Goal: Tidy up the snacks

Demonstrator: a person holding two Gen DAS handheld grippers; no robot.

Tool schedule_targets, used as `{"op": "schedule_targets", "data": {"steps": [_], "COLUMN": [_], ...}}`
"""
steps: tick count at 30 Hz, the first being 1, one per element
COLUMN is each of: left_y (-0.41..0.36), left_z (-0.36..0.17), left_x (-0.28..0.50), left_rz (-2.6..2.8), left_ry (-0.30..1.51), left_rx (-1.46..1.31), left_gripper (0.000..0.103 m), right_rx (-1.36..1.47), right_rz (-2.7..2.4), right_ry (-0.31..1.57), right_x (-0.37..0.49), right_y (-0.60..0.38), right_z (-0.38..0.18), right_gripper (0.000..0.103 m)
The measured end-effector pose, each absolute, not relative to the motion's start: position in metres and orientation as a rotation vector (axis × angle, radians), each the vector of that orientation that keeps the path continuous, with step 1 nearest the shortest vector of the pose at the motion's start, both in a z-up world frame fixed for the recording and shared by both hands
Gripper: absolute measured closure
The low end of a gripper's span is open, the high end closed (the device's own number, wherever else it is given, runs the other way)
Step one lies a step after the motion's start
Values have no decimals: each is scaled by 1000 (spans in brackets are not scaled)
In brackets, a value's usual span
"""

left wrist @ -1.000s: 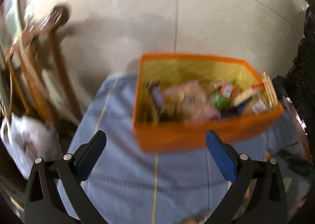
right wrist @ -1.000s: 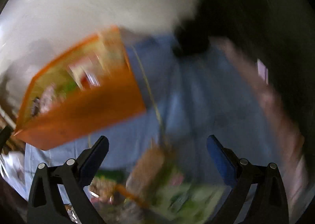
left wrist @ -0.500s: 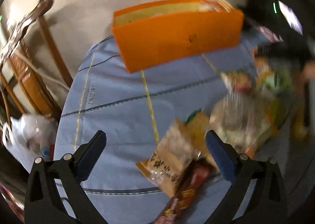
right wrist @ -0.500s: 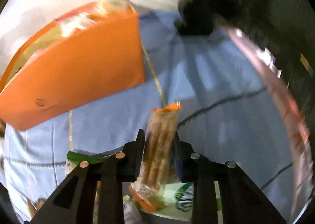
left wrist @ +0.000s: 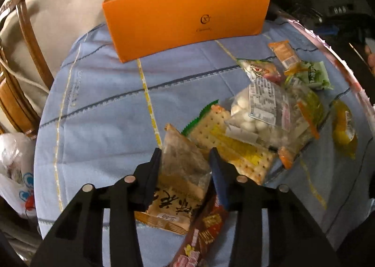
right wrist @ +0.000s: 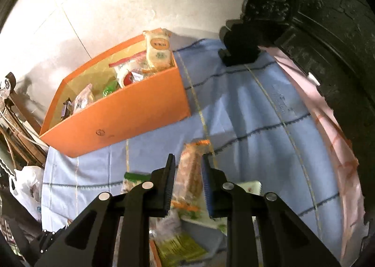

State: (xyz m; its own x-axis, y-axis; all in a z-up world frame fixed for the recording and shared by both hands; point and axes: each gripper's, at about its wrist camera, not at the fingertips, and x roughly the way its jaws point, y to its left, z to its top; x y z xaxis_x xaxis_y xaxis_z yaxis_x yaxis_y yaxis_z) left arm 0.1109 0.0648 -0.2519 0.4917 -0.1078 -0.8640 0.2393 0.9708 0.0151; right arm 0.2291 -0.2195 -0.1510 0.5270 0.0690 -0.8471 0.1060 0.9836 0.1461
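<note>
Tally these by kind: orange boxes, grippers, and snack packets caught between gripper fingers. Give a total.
Orange box: 1
Grippers: 2, left gripper and right gripper, the jaws of both closing
Packets between fingers: 2, brown packet in the left, biscuit packet in the right
Total: 5

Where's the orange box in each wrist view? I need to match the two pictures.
Left wrist: the orange box stands top centre, its long side facing the camera.
Right wrist: the orange box sits upper left, snacks visible inside.
Shared landmark: the yellow stripe on the blue tablecloth beside the box.
</note>
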Motion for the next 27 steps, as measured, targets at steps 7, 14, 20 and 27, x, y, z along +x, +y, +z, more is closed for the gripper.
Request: {"op": "schedule_targets", "data": {"steps": [7,14,20,27], "left_y": [79,92,93,101], "left_z": [-248,-243,-229,-202], "left_x": [99,96,96,93], "left_rz": [-147,-113,-120,-123], "left_ry": [1065,1075,1065,1033], "left_rx": [72,21,21,10], "left_gripper": [66,67,71,79], "right_rx": [20,8,68,117], "right_rz": [-179,-200,-167,-122], "right_ry": [1028,1052,983,839], "right_x": [256,263,245,228], "right_y": [-197,-189,-204,-220], "right_z": [-204,-237,-200,-136], "right_gripper": [4,79,81,81]}}
